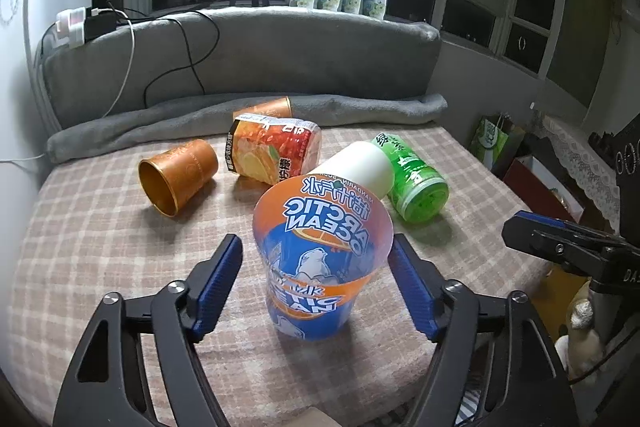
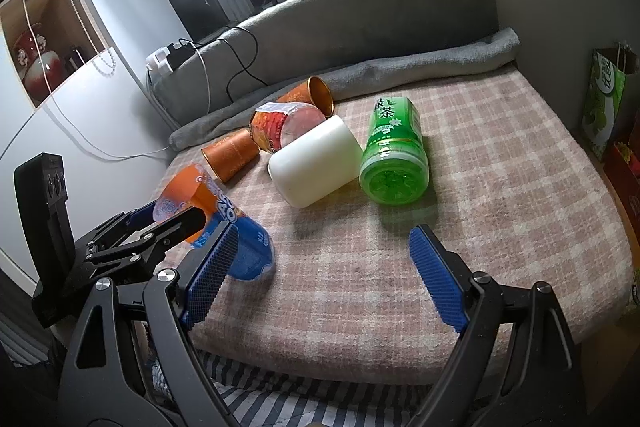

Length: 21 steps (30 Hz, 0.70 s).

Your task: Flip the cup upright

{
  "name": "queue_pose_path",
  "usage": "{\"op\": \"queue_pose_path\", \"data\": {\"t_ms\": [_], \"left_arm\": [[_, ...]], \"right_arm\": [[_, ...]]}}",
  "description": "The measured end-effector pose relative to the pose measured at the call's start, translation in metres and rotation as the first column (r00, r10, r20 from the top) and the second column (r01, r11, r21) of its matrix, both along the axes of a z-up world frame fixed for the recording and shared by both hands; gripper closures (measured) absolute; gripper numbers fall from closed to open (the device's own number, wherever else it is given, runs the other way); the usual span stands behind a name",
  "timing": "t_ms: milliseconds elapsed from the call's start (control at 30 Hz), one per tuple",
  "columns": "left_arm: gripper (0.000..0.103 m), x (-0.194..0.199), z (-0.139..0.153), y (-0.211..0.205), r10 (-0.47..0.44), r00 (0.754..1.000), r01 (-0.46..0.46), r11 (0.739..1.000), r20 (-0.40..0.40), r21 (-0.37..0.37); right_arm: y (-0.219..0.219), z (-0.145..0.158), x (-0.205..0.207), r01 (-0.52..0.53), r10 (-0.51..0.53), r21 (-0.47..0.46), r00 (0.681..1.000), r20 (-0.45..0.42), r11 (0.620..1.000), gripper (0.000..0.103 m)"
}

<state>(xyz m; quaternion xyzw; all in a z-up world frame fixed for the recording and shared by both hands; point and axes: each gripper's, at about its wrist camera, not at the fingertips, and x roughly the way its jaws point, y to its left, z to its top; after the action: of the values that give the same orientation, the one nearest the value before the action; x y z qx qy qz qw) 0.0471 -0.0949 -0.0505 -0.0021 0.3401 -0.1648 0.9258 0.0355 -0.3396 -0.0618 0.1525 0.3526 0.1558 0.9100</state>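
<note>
A blue and orange Arctic Ocean cup [image 1: 316, 259] stands on the plaid cloth with its wide mouth up, leaning a little. My left gripper [image 1: 316, 287] is open, its blue pads [image 1: 218, 283] on either side of the cup with a gap on the left. In the right wrist view the same cup [image 2: 224, 227] stands at the left with the left gripper's fingers [image 2: 168, 227] around it. My right gripper [image 2: 320, 275] is open and empty over the cloth near the front edge.
On their sides on the cloth [image 1: 100, 247] lie a white cup [image 1: 360, 167], a green tea cup [image 1: 416, 183], an orange-print cup [image 1: 276, 151] and two gold cups [image 1: 176, 175] [image 1: 264, 109]. A grey blanket [image 1: 240, 67] lines the back. The right gripper shows at right [image 1: 560, 247].
</note>
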Motion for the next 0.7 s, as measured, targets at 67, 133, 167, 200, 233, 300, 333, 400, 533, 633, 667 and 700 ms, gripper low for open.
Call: {"op": "queue_pose_path", "data": {"t_ms": [67, 133, 167, 200, 233, 300, 333, 400, 533, 633, 667, 700], "left_arm": [[0.027, -0.004, 0.002, 0.000, -0.003, 1.000, 0.003, 1.000, 0.009, 0.005], [0.027, -0.009, 0.004, 0.002, -0.005, 1.000, 0.005, 1.000, 0.021, 0.005], [0.027, -0.012, 0.005, 0.003, -0.004, 1.000, 0.004, 1.000, 0.024, 0.003], [0.027, -0.015, 0.006, 0.005, -0.003, 1.000, 0.003, 1.000, 0.028, 0.001], [0.027, -0.019, 0.007, 0.007, 0.000, 0.999, 0.000, 1.000, 0.033, -0.002], [0.027, -0.026, 0.010, 0.011, 0.007, 0.999, -0.007, 1.000, 0.045, -0.002], [0.027, -0.030, 0.012, 0.015, 0.017, 0.998, -0.017, 1.000, 0.057, -0.004], [0.027, -0.036, 0.018, 0.022, 0.043, 0.996, -0.042, 0.999, 0.082, -0.014], [0.027, -0.049, 0.035, 0.039, 0.128, 0.976, -0.124, 0.992, 0.177, -0.037], [0.024, -0.057, 0.047, 0.053, 0.205, 0.946, -0.195, 0.979, 0.253, -0.063], [0.023, -0.061, 0.052, 0.057, 0.233, 0.930, -0.222, 0.972, 0.285, -0.072], [0.023, -0.064, 0.055, 0.061, 0.251, 0.919, -0.238, 0.968, 0.303, -0.080]], "right_arm": [[0.001, 0.003, -0.002, 0.003, -0.003, -0.007, 1.000, 0.017, 1.000, 0.013], [0.004, 0.007, -0.004, 0.005, -0.004, -0.017, 0.999, 0.037, 1.000, 0.013], [0.005, 0.009, -0.005, 0.005, -0.004, -0.023, 0.999, 0.050, 1.000, 0.013], [0.007, 0.012, -0.006, 0.006, -0.004, -0.032, 0.998, 0.064, 0.999, 0.013], [0.009, 0.015, -0.008, 0.010, -0.006, -0.044, 0.997, 0.083, 0.999, 0.013], [0.014, 0.022, -0.011, 0.020, -0.011, -0.068, 0.992, 0.122, 0.997, 0.009], [0.017, 0.025, -0.013, 0.028, -0.015, -0.084, 0.989, 0.147, 0.996, 0.005], [0.025, 0.032, -0.018, 0.046, -0.020, -0.125, 0.979, 0.203, 0.991, 0.003], [0.039, 0.043, -0.025, 0.086, -0.025, -0.202, 0.958, 0.285, 0.976, 0.002], [0.046, 0.047, -0.029, 0.114, -0.035, -0.227, 0.945, 0.326, 0.967, 0.002], [0.047, 0.048, -0.031, 0.123, -0.039, -0.230, 0.941, 0.337, 0.965, 0.002], [0.047, 0.050, -0.032, 0.132, -0.045, -0.231, 0.937, 0.346, 0.964, 0.002]]}}
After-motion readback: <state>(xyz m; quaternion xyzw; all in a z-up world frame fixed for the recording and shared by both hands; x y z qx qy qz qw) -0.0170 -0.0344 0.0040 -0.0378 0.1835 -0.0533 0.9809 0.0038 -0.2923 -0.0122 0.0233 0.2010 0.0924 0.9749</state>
